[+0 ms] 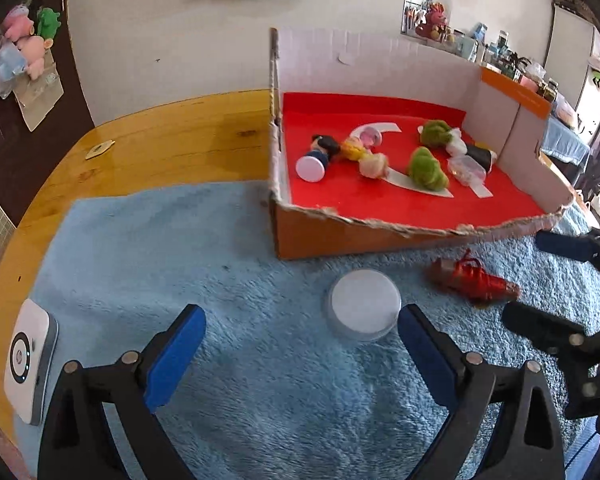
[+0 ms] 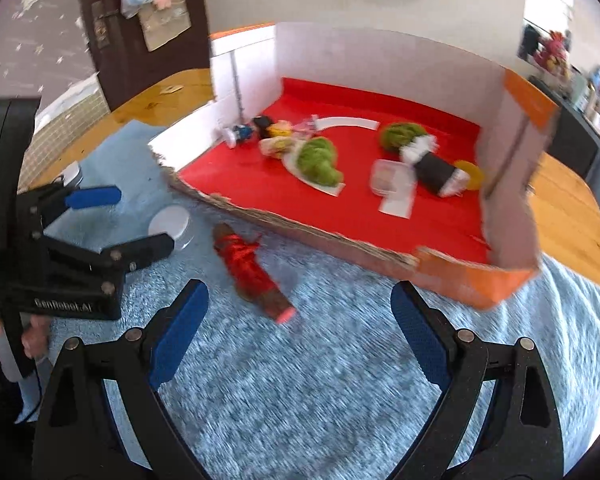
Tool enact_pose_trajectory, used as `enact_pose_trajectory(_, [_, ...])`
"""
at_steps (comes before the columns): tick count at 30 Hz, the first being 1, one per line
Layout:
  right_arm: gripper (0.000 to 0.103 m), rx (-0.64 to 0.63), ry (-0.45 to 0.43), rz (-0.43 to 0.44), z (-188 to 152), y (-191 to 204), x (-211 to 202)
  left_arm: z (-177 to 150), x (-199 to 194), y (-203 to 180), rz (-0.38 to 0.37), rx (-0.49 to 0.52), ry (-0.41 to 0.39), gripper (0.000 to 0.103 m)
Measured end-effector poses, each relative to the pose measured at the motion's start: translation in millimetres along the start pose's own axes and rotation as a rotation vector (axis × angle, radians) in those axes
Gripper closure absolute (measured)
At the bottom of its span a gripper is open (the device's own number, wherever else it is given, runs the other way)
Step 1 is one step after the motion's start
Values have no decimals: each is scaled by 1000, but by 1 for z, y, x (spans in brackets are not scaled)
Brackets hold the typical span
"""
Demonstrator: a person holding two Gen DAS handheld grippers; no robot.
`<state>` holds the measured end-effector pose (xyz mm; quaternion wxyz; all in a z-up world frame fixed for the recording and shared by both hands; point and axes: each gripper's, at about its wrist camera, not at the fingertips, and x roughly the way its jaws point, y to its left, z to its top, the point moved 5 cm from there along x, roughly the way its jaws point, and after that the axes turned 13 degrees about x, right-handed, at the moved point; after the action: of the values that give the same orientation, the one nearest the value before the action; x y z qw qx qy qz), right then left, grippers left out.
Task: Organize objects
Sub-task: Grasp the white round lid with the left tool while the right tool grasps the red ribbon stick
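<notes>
A cardboard box [image 1: 340, 236] with a red floor holds several toys: a figurine [image 1: 318, 156], two green plush pieces [image 1: 426, 168] and a clear container [image 1: 466, 168]. On the blue rug in front lie a white round lid [image 1: 362, 306] and a red lobster toy [image 1: 474, 282]. My left gripper [image 1: 302, 344] is open and empty, with the lid just beyond its right finger. My right gripper [image 2: 300, 320] is open and empty, with the lobster [image 2: 252, 268] just ahead between its fingers. The box [image 2: 440, 276] and the lid [image 2: 170, 222] also show in the right wrist view.
A white device [image 1: 28, 360] lies at the rug's left edge. The wooden table [image 1: 160, 140] runs to a wall behind. The box's front wall is low and torn. The right gripper shows at the right in the left wrist view [image 1: 548, 280].
</notes>
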<state>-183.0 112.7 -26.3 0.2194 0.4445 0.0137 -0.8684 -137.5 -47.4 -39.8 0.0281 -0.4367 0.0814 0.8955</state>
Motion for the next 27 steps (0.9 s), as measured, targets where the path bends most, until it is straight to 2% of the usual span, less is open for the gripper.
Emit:
enact_pose_trajectory(1, [31, -8, 13, 11, 0, 3, 4, 1, -1, 0, -8, 6, -8, 7])
enact_pose_trajectory(3, [44, -17, 29, 30, 0, 7, 9, 4, -3, -4, -20, 32, -28, 11])
enact_pose_trajectory(6, [56, -37, 49, 45, -2, 13, 17, 8, -4, -11, -49, 66, -45, 12])
enact_pose_trajectory(9, [61, -52, 46, 47, -1, 16, 19, 9, 1, -17, -67, 95, -37, 17])
enact_pose_trajectory(11, [66, -67, 45, 52, -1, 17, 20, 8, 6, -20, -82, 109, -19, 26])
enact_pose_trajectory(13, [68, -88, 37, 45, -1, 19, 21, 8, 10, -22, -75, 118, -12, 30])
enact_pose_trajectory(14, [69, -92, 33, 40, -2, 19, 21, 8, 9, -23, -76, 120, -17, 39])
enact_pose_trajectory(19, [77, -34, 23, 52, -1, 10, 18, 8, 7, -21, -84, 112, -27, 58])
enact_pose_trajectory(27, [82, 17, 12, 68, -5, 6, 7, 6, 5, -20, -80, 94, -22, 60])
